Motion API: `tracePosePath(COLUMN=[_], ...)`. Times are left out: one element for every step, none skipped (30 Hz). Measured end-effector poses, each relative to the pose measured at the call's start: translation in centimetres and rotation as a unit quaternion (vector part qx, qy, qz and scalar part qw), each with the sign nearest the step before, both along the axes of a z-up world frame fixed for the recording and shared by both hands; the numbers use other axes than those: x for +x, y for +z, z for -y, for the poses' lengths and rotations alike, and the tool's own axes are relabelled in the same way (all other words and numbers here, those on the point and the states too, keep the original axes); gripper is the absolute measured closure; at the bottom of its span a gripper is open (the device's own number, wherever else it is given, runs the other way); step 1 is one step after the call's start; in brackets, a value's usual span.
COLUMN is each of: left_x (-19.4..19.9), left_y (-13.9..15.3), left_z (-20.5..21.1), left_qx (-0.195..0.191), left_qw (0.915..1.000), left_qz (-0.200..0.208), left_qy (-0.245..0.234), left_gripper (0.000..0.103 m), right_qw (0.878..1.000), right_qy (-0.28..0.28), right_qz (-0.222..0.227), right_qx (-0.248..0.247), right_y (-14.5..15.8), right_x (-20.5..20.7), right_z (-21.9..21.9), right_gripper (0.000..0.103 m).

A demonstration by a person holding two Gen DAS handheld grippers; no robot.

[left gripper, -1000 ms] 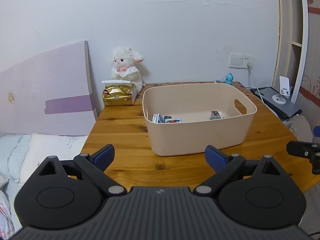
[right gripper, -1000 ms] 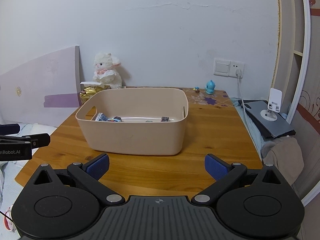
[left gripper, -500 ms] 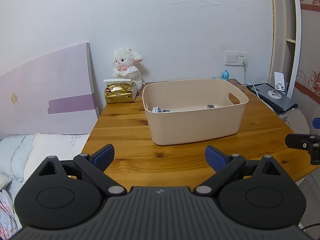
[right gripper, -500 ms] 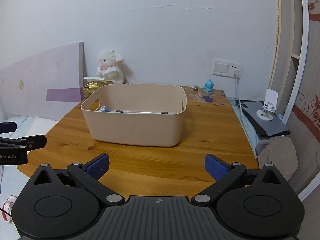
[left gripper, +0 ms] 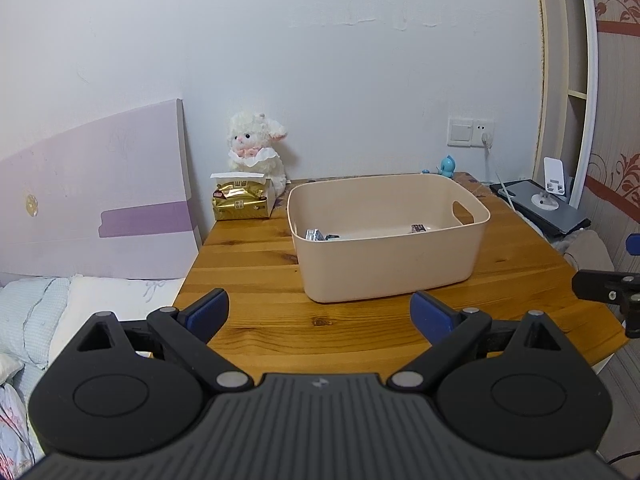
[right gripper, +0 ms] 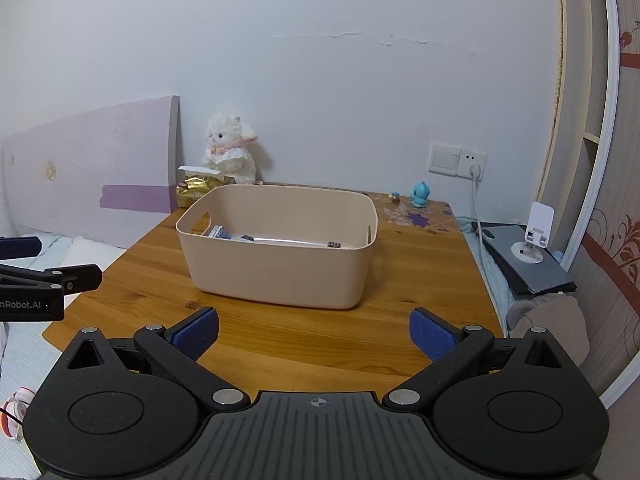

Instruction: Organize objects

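Observation:
A beige plastic bin [left gripper: 384, 264] stands on the wooden table [left gripper: 256, 280]; it also shows in the right wrist view [right gripper: 280, 276]. Small packets [left gripper: 320, 235] lie on its floor, also seen in the right wrist view [right gripper: 219, 233]. My left gripper [left gripper: 319, 314] is open and empty, held back over the table's near edge. My right gripper [right gripper: 314, 334] is open and empty, also short of the bin. Each gripper's tip shows at the edge of the other's view.
A white plush lamb [left gripper: 256, 148] and a gold tissue pack [left gripper: 240, 200] stand at the back left. A blue figurine [right gripper: 420, 194] is at the back right. A laptop with a phone stand [right gripper: 528, 256] lies right of the table. A bed [left gripper: 60, 304] lies left.
Both grippers have pulled back and away from the bin, so it looks smaller and farther. Both stay open and empty.

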State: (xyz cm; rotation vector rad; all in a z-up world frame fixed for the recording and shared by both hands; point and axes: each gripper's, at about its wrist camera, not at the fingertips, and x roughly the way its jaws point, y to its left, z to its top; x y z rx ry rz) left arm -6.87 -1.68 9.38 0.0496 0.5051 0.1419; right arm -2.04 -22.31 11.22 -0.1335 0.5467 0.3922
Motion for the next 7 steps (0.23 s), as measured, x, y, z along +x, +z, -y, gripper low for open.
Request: tracePosePath(left_x=[-0.01, 0.0, 0.05, 0.12, 0.18, 0.29, 0.36], left_y=[0.04, 0.02, 0.02, 0.01, -0.04, -0.12, -0.15], left_z=[-0.02, -0.01, -0.01, -0.04, -0.07, -0.1, -0.17], left_qx=[0.0, -0.001, -0.002, -0.003, -0.004, -0.005, -0.007], left_qw=[1.0, 1.0, 1.0, 1.0, 1.0, 1.0, 0.9999], left_qz=[0.0, -0.001, -0.001, -0.002, -0.004, -0.006, -0.008], left_qy=[0.0, -0.001, -0.001, -0.001, -0.001, 0.0, 0.0], left_gripper=[0.005, 0.005, 0.005, 0.005, 0.005, 0.005, 0.005], right_qw=[1.0, 1.0, 1.0, 1.0, 1.0, 1.0, 1.0], right_qy=[0.0, 0.0, -0.001, -0.001, -0.002, -0.003, -0.004], right_qz=[-0.001, -0.003, -0.004, -0.006, -0.009, -0.012, -0.015], right_qx=[0.0, 0.001, 0.001, 0.0, 0.0, -0.001, -0.002], right_y=[-0.05, -0.1, -0.17, -0.27, -0.39, -0.52, -0.64], right_x=[0.07, 0.12, 0.22, 0.28, 0.43, 0.59, 0.71], right_z=[0.04, 0.08, 0.1, 0.12, 0.1, 0.11, 0.11], right_gripper=[0.0, 0.0, 0.0, 0.0, 0.0, 0.0, 0.0])
